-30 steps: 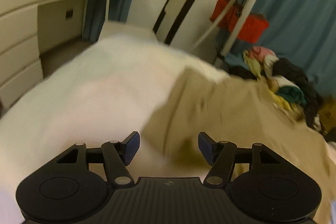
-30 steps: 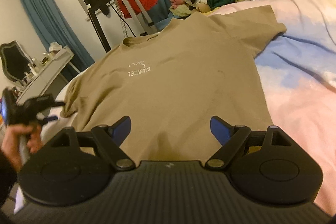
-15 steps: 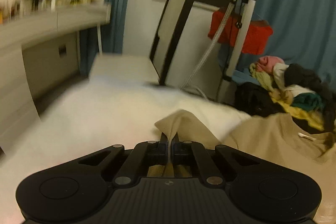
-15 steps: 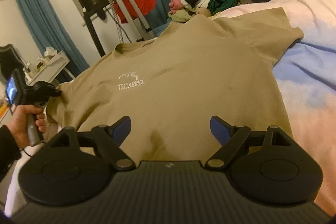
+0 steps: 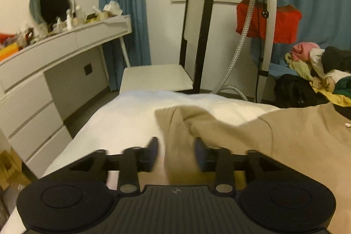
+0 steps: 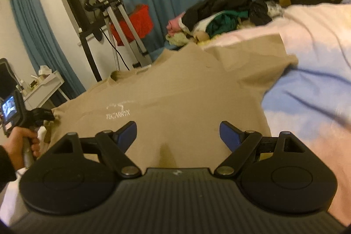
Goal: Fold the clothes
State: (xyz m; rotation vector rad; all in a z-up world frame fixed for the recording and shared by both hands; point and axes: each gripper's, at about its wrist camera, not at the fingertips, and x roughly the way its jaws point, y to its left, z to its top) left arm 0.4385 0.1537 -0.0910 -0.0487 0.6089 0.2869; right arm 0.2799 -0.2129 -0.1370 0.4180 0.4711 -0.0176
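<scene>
Left gripper [image 5: 175,151]: my jaws stand apart and blurred, straddling a raised ridge of sleeve fabric without clamping it.
Right gripper [image 6: 178,134]: jaws wide apart, hovering low over the hem end of the shirt, holding nothing.
Step in hand: I judge this the opening of the fold, with the shirt spread out and the left sleeve about to be dealt with; no fold shows yet.
Next move: it calls for closing my left jaws on that sleeve ridge and carrying it in across the chest, while my right takes the hem edge at 6 o'clock to keep the body from dragging.
T-shirt [image 6: 175,98]: tan, short-sleeved, lying face up on the bed with the collar at 11 o'clock in my right view and a pale chest logo near the middle.
Sleeve [image 5: 182,122]: bunched and creased at 12 o'clock from my left jaws; the opposite sleeve lies flatter at 2 o'clock in the right view.
Duvet [image 6: 307,84]: pastel pink and blue, under the shirt, showing white in my left view.
Clothes pile [image 6: 219,19]: dark, green and pink garments heaped at 1 o'clock, beyond the collar end.
Dresser [image 5: 54,63]: white, cluttered top, at 10 o'clock in my left view.
</scene>
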